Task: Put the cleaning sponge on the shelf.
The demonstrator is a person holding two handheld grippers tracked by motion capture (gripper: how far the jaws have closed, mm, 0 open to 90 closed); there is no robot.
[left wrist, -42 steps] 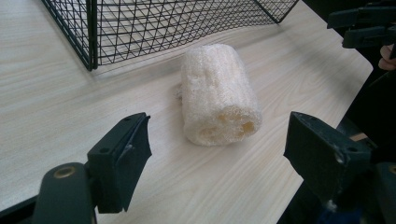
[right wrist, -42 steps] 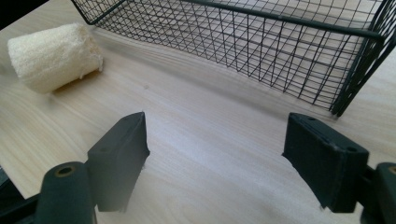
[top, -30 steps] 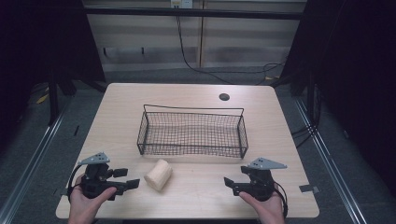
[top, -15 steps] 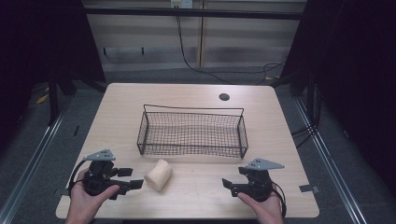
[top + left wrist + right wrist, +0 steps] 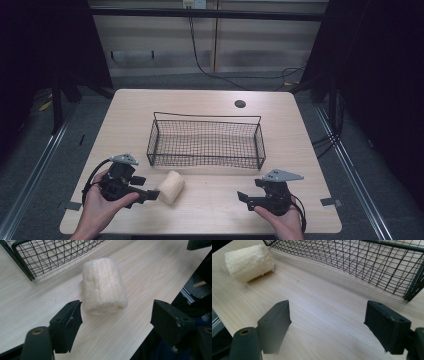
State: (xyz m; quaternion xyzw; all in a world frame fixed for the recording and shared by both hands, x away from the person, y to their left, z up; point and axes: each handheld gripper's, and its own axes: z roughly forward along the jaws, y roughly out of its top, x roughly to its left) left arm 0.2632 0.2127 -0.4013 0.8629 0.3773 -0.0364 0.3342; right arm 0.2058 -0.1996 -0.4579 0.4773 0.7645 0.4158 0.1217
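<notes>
A pale beige loofah roll (image 5: 170, 187) lies on the wooden table (image 5: 210, 210) just in front of the black wire basket (image 5: 206, 143). My left gripper (image 5: 150, 192) is open, its jaws spread wide just short of the roll's near end (image 5: 103, 287), not touching it. My right gripper (image 5: 242, 198) is open over bare tabletop at the front right, pointing left toward the roll (image 5: 249, 262); nothing lies between its jaws. The basket (image 5: 367, 262) looks empty.
A round cable hole (image 5: 240, 104) sits at the table's far edge. The basket's corner (image 5: 22, 262) is close to the left gripper. The table's front edge (image 5: 160, 312) runs just beside the roll. Dark floor and cables surround the table.
My left gripper has moved right, closing in on the loofah roll. The right gripper has barely shifted. The roll has not moved.
</notes>
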